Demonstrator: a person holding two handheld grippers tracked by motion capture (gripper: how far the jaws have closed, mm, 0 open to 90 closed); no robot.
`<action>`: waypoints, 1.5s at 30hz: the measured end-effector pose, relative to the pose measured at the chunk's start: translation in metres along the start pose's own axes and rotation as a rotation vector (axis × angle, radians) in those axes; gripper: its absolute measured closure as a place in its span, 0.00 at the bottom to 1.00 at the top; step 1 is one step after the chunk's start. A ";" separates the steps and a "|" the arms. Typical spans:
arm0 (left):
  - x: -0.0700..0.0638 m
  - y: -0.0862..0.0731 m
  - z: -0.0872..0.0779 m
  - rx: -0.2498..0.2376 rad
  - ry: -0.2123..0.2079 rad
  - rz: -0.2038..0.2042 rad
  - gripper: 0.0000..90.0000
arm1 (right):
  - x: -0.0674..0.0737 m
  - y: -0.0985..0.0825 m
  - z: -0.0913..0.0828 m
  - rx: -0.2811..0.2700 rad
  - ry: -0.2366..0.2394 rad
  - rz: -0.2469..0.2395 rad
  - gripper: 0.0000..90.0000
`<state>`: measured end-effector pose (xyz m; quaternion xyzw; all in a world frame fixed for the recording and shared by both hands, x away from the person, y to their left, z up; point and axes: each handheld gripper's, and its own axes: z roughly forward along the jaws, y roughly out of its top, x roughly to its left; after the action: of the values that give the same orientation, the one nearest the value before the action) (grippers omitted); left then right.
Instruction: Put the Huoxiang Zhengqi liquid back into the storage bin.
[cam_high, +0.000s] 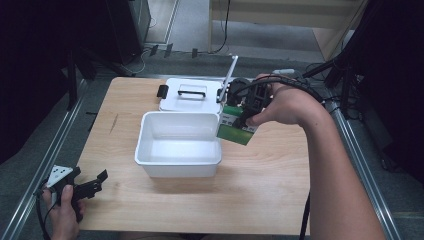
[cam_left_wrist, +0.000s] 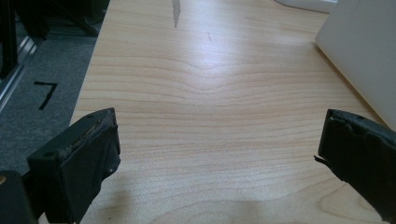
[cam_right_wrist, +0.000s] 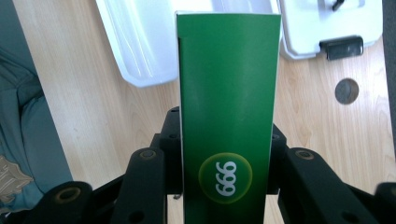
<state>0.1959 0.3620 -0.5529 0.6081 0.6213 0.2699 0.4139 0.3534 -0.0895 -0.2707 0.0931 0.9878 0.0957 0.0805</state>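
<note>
Green carton (cam_right_wrist: 228, 116): light, stiff cardboard, crushable; hold across narrow sides.
Right hand-held gripper (cam_right_wrist: 226, 179): clamped on carton.
Left hand-held gripper (cam_left_wrist: 217, 154): spread wide, holding nothing.

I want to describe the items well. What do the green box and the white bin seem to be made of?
The green box, clamped in the right gripper, looks like thin printed cardboard: flat faces, sharp folded edges, a slight sheen. The white bin appears to be moulded plastic: smooth, glossy walls with rounded corners.
</note>
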 end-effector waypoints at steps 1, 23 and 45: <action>0.000 0.000 0.000 0.001 -0.001 0.000 0.00 | 0.001 0.007 0.001 -0.001 0.003 -0.009 0.72; 0.000 0.000 0.000 -0.002 -0.012 0.003 0.00 | 0.012 0.066 0.015 0.002 0.026 -0.115 0.72; 0.000 0.000 0.000 0.000 -0.020 0.003 0.00 | 0.009 0.074 0.054 0.019 0.026 -0.229 0.71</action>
<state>0.1961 0.3621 -0.5532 0.6116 0.6165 0.2643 0.4196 0.3665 -0.0073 -0.3091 -0.0210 0.9937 0.0779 0.0775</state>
